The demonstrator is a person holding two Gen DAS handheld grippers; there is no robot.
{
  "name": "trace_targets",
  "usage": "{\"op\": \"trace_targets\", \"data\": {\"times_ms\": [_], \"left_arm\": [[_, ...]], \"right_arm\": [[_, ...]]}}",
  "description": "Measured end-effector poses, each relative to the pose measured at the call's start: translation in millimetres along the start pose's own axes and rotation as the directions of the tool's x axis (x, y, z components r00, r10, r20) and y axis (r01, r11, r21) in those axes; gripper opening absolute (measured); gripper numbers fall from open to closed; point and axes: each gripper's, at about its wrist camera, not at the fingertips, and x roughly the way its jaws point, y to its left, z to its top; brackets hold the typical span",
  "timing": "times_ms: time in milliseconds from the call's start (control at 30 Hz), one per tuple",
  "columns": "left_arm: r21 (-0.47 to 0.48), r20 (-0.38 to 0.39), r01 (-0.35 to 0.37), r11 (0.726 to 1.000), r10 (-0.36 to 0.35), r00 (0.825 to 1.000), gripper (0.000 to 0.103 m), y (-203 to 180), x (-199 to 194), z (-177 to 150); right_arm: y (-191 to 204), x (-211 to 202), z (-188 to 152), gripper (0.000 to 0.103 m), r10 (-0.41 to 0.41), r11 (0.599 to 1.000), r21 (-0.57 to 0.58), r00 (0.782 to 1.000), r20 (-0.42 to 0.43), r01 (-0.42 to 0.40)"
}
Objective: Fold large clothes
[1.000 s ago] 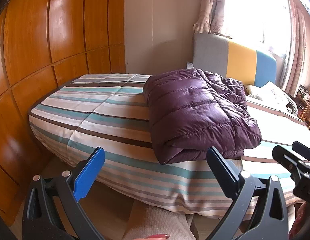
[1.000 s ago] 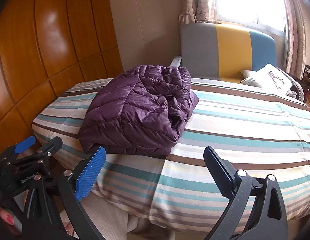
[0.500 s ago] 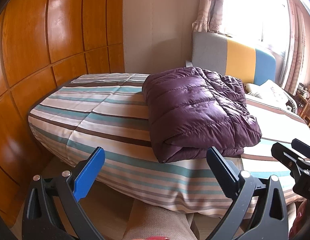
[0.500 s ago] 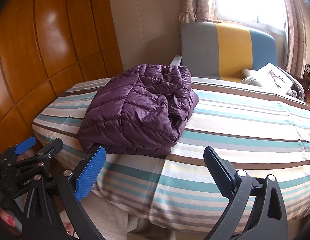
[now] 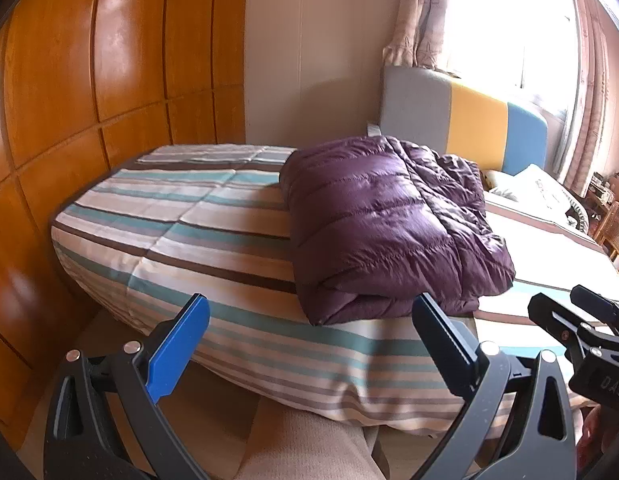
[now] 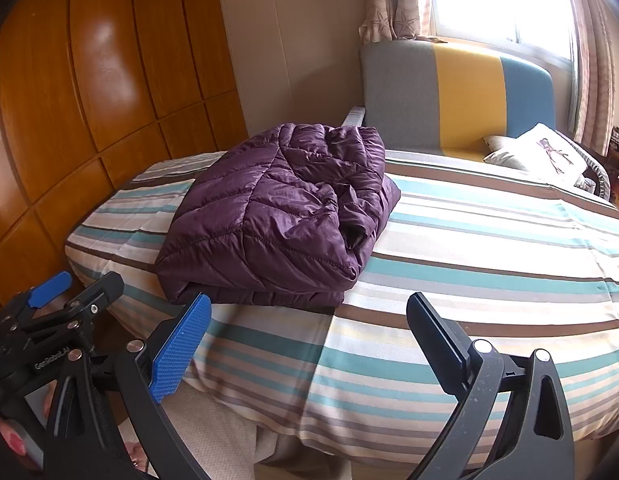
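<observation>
**Folded purple jacket on the striped bed, both grippers held back**

A bed (image 5: 213, 240) with a striped cover in teal, brown and cream fills most of both views, set beside glossy wooden wardrobe panels (image 5: 109, 60) and backed by a headboard (image 6: 449, 92) in grey, yellow and blue. A purple quilted jacket (image 5: 385, 224) lies folded in a thick bundle near the foot edge of the bed, closest to the wardrobe side. A pillow (image 6: 541, 152) rests by the headboard, well apart from the jacket. The left gripper (image 5: 309, 344) and right gripper (image 6: 309, 340) hang short of the mattress edge — jaws spread wide on each, nothing between them, neither touching the jacket
</observation>
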Motion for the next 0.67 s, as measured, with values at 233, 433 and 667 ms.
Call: {"op": "trace_targets", "data": {"times_ms": [233,433,667], "left_arm": [[0.024,0.028,-0.029,0.999,0.029,0.999,0.101,-4,-4,0],[-0.002,0.011,-0.036,0.999,0.036,0.999,0.101,-1,-2,1],[0.008,0.013,-0.095,0.995,0.095,0.995,0.101,7,9,9]], "right_arm": [[-2,4,-1,0.098,0.003,1.000,0.010,1.000,-0.011,-0.003],[-6,8,-1,0.098,0.005,1.000,0.013,1.000,-0.021,-0.004],[-26,20,7,0.098,-0.015,0.999,0.037,0.999,-0.031,0.016]]}}
